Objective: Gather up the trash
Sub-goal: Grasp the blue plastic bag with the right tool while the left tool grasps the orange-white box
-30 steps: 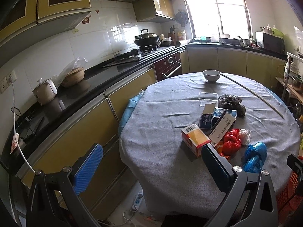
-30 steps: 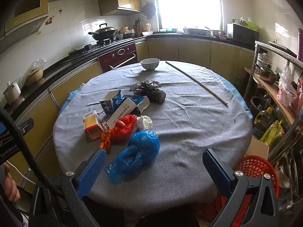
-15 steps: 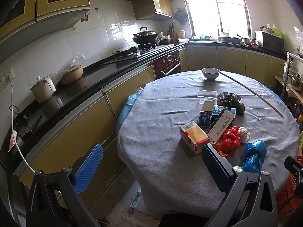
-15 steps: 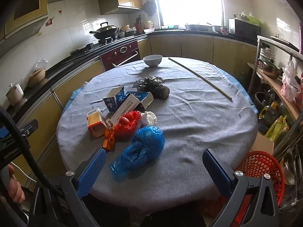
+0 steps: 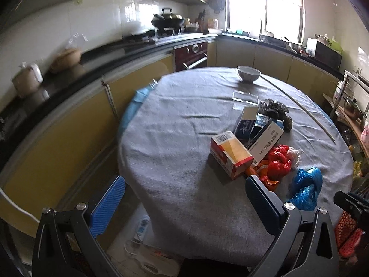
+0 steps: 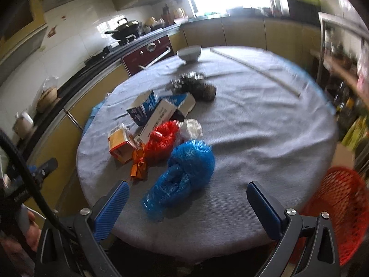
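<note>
Trash lies on a round table with a grey cloth [image 5: 175,143]: a blue plastic bag [image 6: 184,170], a red bag [image 6: 162,139], a white wad [image 6: 192,127], an orange wrapper [image 6: 138,166], a red-and-yellow box [image 5: 230,157], blue and white cartons [image 5: 256,129] and a dark crumpled bag [image 5: 275,109]. My right gripper [image 6: 189,210] is open and empty, just short of the blue bag [image 5: 305,184]. My left gripper [image 5: 184,205] is open and empty over the table's near left edge, short of the red-and-yellow box [image 6: 120,142].
A red mesh basket [image 6: 339,205] stands on the floor at the table's right. A white bowl [image 5: 248,73], a clear tray [image 5: 245,97] and a long stick [image 5: 306,113] lie farther back. Kitchen counters [image 5: 69,69] run along the left and back; a shelf rack [image 5: 352,106] stands right.
Both grippers have moved forward toward the table and turned slightly; the trash pile looks nearer and larger. Both stay open and empty. Nothing on the table has moved.
</note>
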Demonstrator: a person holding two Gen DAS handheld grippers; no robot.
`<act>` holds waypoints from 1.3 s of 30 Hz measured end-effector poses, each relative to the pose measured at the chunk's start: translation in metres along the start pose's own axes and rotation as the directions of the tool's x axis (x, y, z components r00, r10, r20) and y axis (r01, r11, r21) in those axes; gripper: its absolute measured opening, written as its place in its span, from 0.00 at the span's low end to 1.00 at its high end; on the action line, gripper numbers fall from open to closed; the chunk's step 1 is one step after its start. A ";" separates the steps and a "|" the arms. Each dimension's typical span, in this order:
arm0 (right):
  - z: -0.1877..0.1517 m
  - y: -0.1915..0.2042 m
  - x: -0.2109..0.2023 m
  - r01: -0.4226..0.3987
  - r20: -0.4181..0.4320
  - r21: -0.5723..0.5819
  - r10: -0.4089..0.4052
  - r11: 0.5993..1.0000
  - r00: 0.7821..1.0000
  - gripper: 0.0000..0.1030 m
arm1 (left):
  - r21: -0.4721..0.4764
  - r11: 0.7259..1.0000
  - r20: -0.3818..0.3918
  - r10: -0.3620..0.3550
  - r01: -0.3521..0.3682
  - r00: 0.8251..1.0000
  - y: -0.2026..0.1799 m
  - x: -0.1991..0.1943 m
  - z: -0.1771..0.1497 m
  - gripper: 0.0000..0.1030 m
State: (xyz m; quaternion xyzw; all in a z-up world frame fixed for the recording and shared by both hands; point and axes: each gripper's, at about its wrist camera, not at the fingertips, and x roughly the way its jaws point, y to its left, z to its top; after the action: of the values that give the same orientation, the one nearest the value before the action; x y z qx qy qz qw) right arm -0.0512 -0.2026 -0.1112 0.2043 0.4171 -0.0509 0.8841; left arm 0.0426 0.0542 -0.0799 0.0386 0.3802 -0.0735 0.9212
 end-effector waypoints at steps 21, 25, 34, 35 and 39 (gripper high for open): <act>0.028 -0.012 0.116 -0.055 -0.229 0.103 0.078 0.993 0.970 0.63 | -0.246 0.965 -0.299 -0.169 0.095 0.939 -0.030 0.159 0.048 0.89; 0.029 -0.003 0.117 -0.049 -0.220 0.054 0.060 0.997 0.974 0.62 | -0.277 0.947 -0.270 -0.238 0.161 0.933 -0.025 0.159 0.047 0.73; 0.027 -0.002 0.089 -0.038 -0.121 0.006 0.039 0.999 0.992 0.62 | -0.203 0.953 -0.216 -0.269 0.227 0.938 -0.032 0.151 0.054 0.37; 0.029 -0.007 0.082 -0.041 -0.105 0.018 0.043 0.999 0.994 0.62 | -0.206 0.950 -0.215 -0.277 0.234 0.936 -0.029 0.149 0.053 0.36; 0.035 -0.026 0.059 -0.012 -0.053 0.033 0.014 0.999 0.999 0.62 | -0.213 0.942 -0.223 -0.304 0.258 0.926 -0.015 0.145 0.046 0.34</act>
State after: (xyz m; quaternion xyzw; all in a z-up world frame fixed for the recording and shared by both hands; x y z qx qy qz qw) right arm 0.0051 -0.2360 -0.1446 0.2228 0.4382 -0.0465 0.8696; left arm 0.1735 0.0182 -0.1501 -0.0906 0.5012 -0.1651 0.8446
